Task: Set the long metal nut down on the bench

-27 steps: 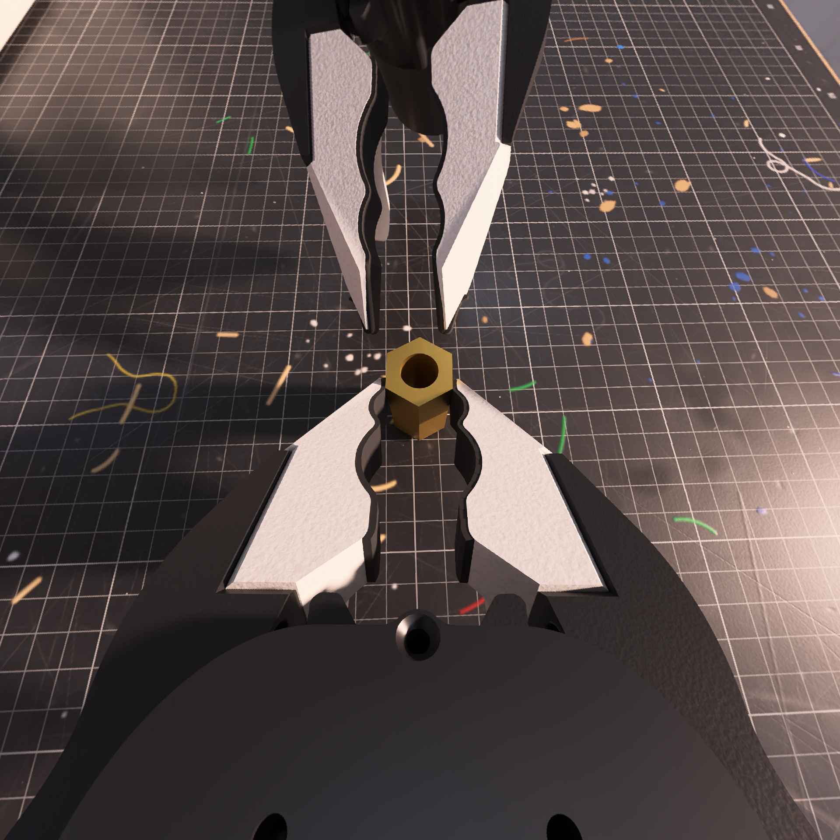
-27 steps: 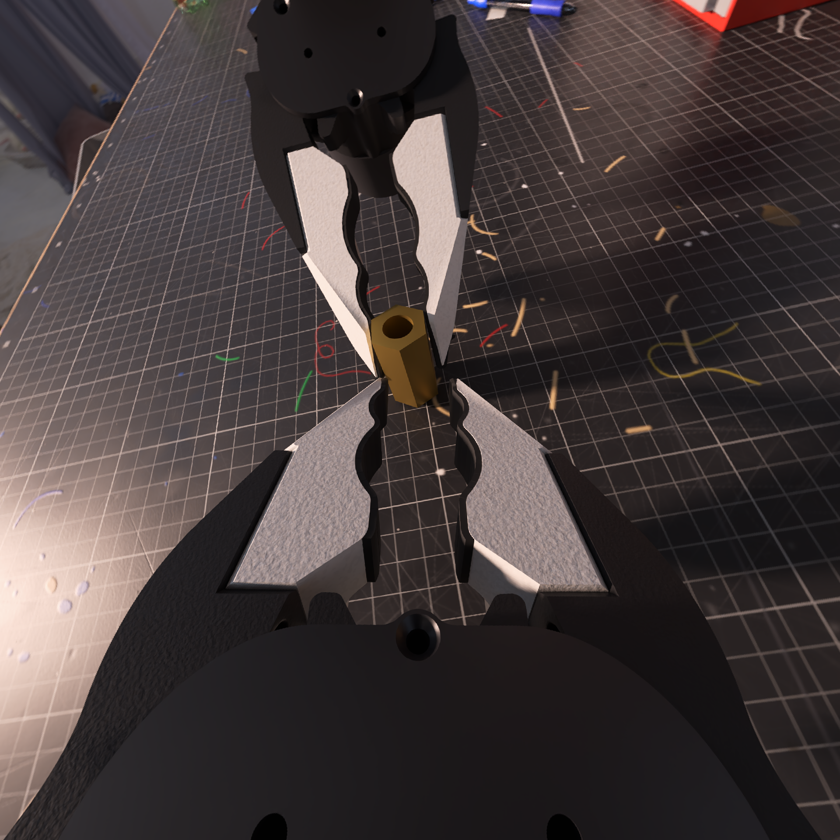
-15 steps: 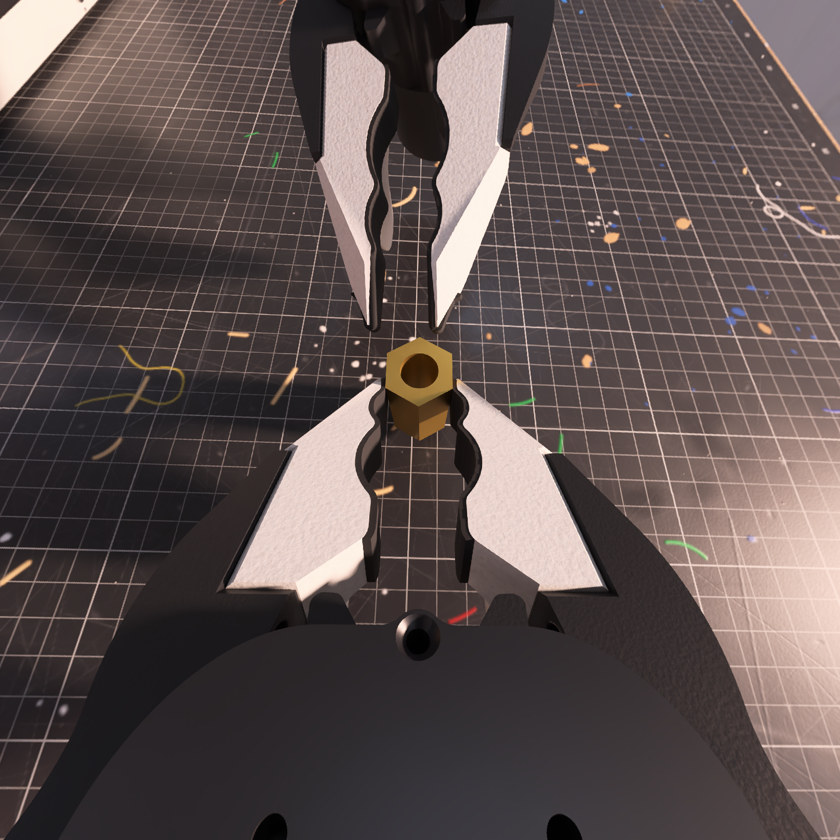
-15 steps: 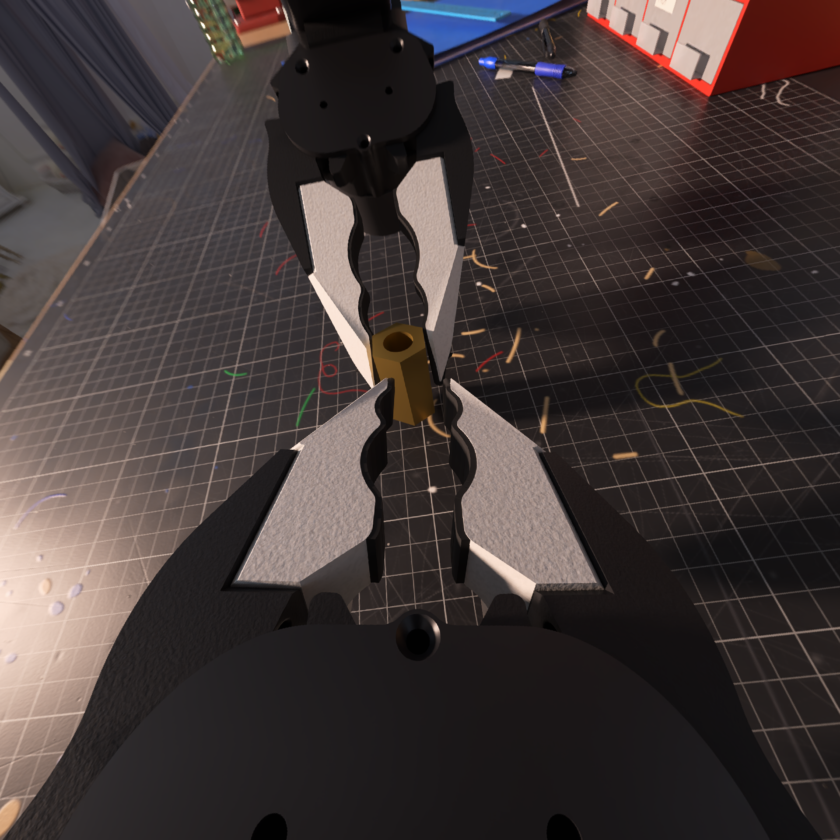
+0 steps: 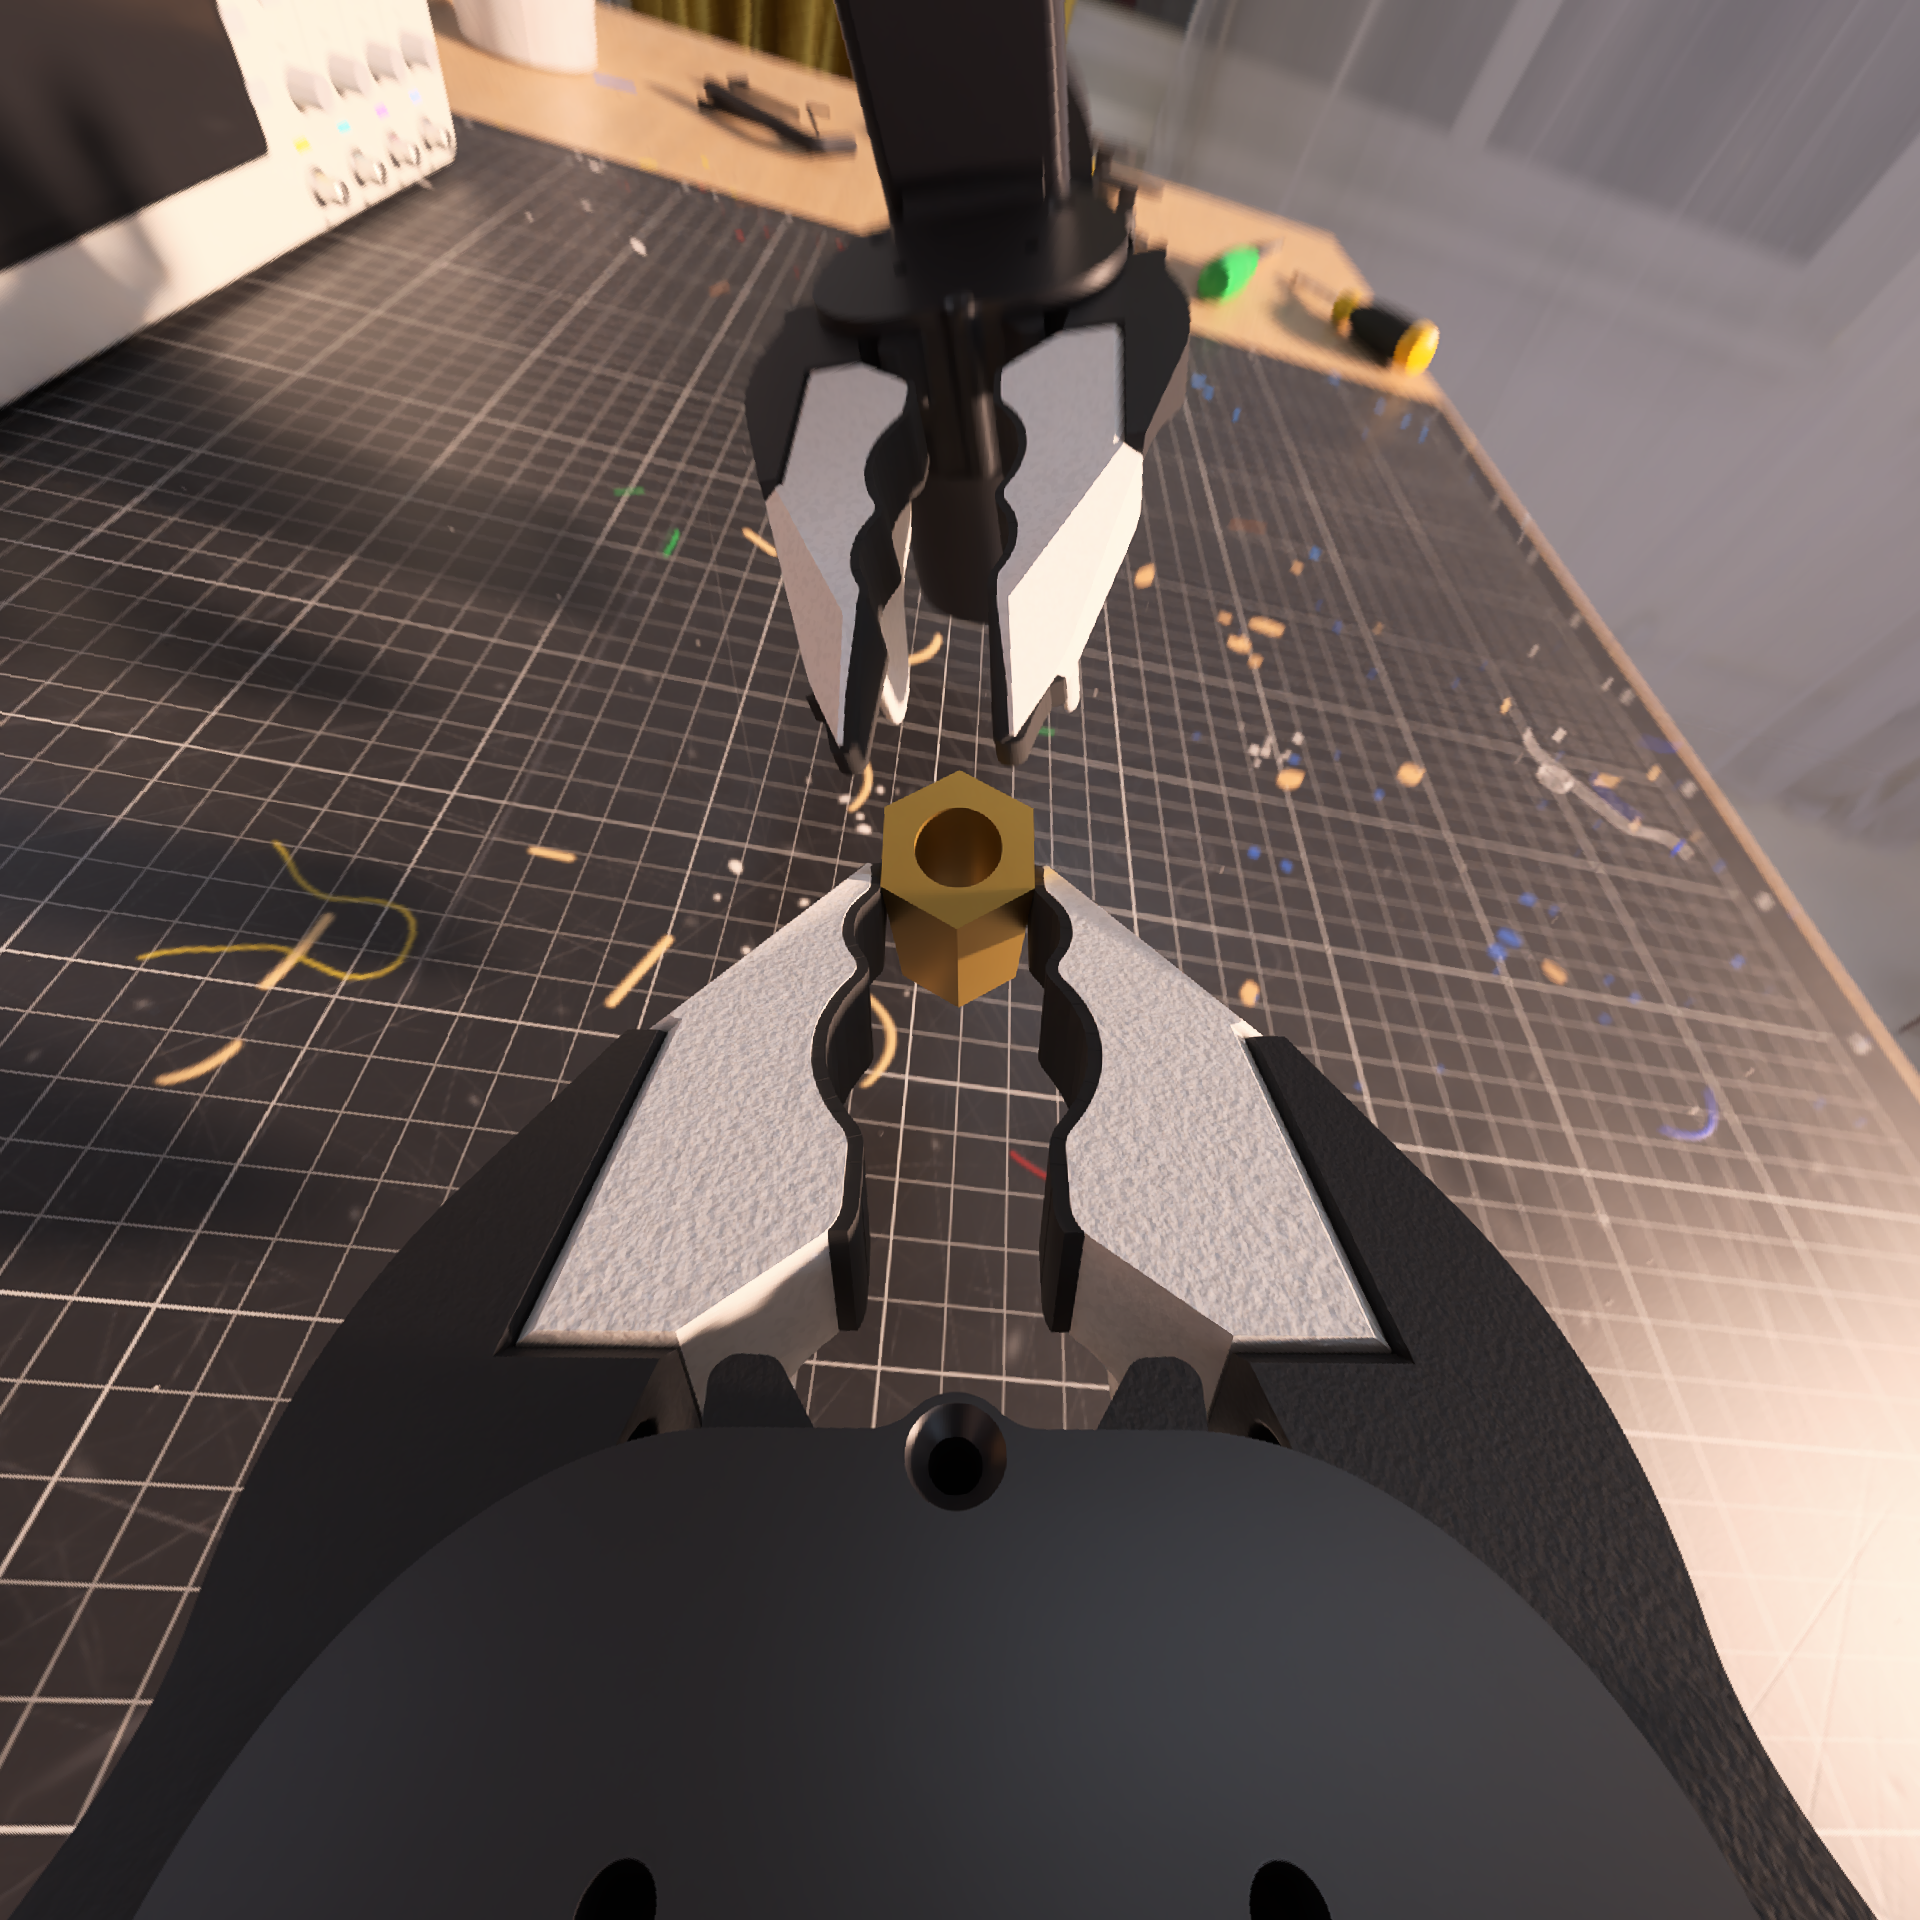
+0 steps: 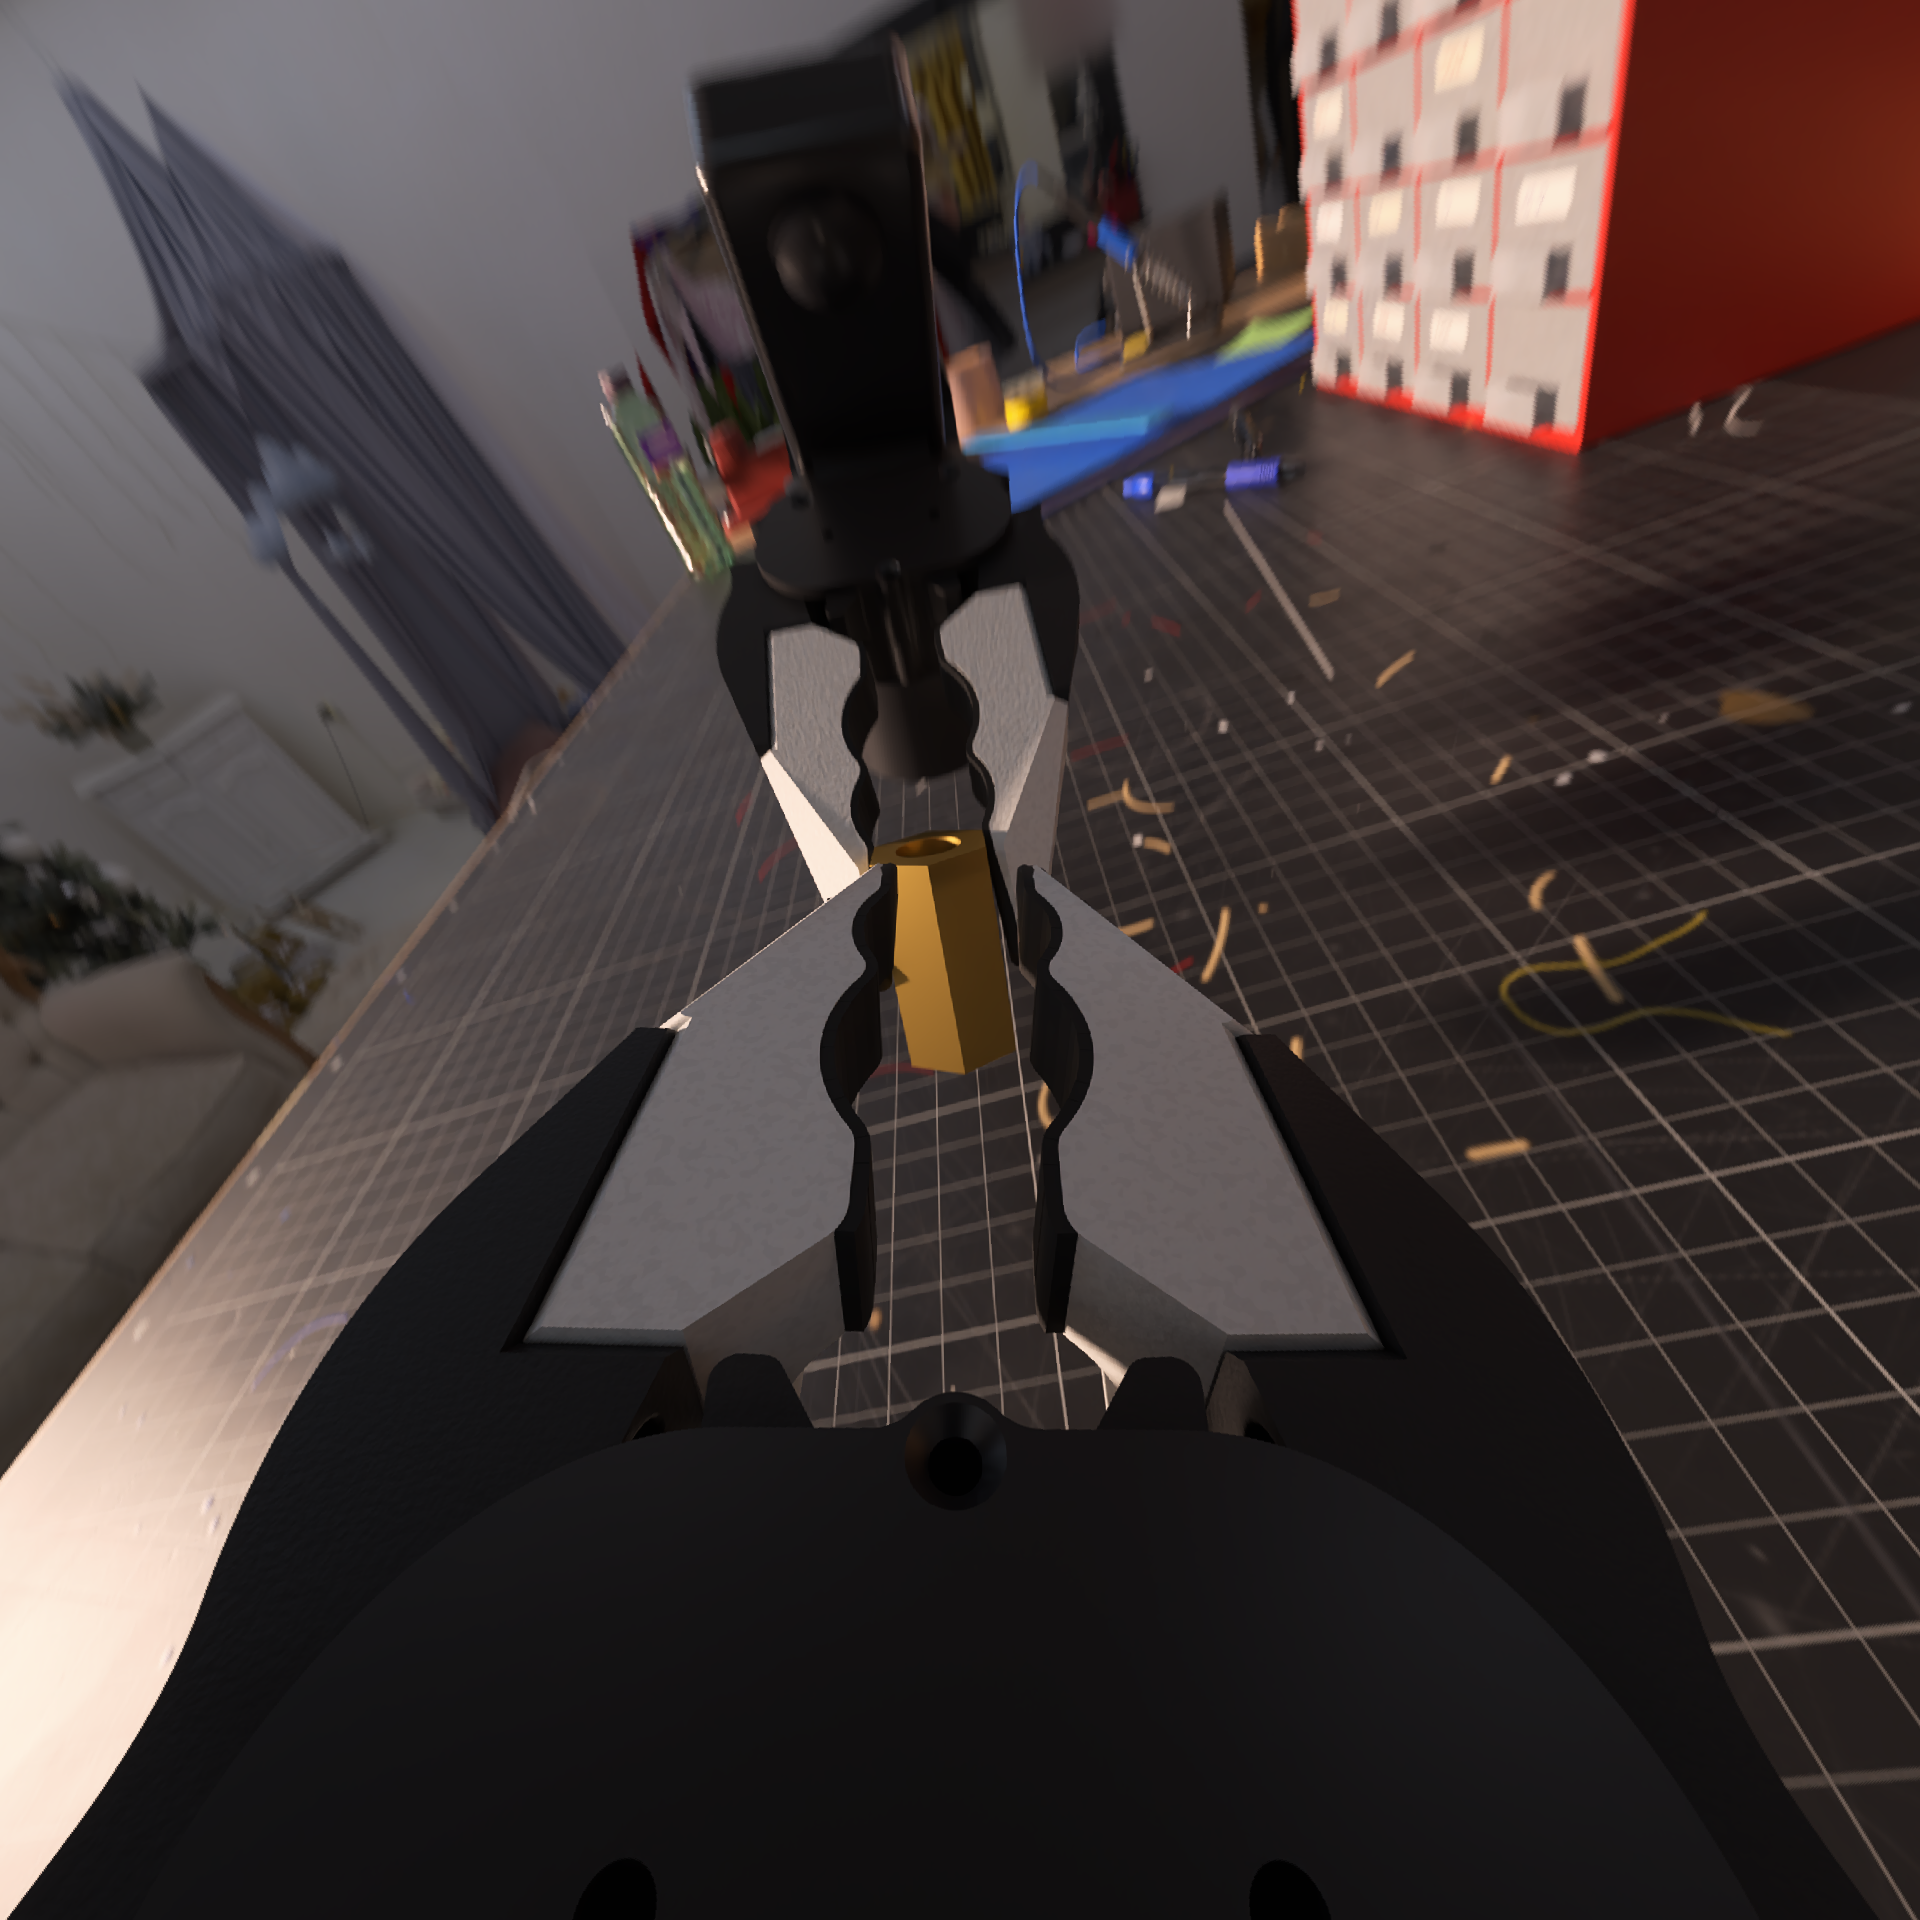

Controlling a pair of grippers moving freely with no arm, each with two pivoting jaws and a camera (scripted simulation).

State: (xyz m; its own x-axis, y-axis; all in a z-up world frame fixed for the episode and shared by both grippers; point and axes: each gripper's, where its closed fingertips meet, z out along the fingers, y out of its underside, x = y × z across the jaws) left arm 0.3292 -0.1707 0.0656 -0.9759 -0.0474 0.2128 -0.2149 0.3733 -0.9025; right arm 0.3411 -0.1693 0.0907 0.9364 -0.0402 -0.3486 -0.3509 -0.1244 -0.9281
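The long metal nut (image 5: 956, 935) is a brass hex piece, upright with its bore facing up. My left gripper (image 5: 956, 894) is shut on it at the fingertips and holds it above the black grid mat (image 5: 416, 623). My right gripper (image 5: 930, 748) faces it from the far side, open and empty, tips just short of the nut. In the right wrist view the nut (image 6: 951, 966) appears between my right gripper's (image 6: 951, 883) fingertips with a gap on its right side. The left gripper (image 6: 925, 847) grips its upper part from behind.
A white instrument (image 5: 208, 156) stands at the back left. A green-handled tool (image 5: 1231, 272) and a yellow-black one (image 5: 1387, 332) lie at the back right. A red drawer cabinet (image 6: 1610, 208) and a blue pen (image 6: 1216, 480) are beyond. Wire scraps litter the mat.
Both views have tilted up, showing more of the bench's far end. The right gripper has drawn level with the nut, seen more side-on. The left gripper still holds the nut.
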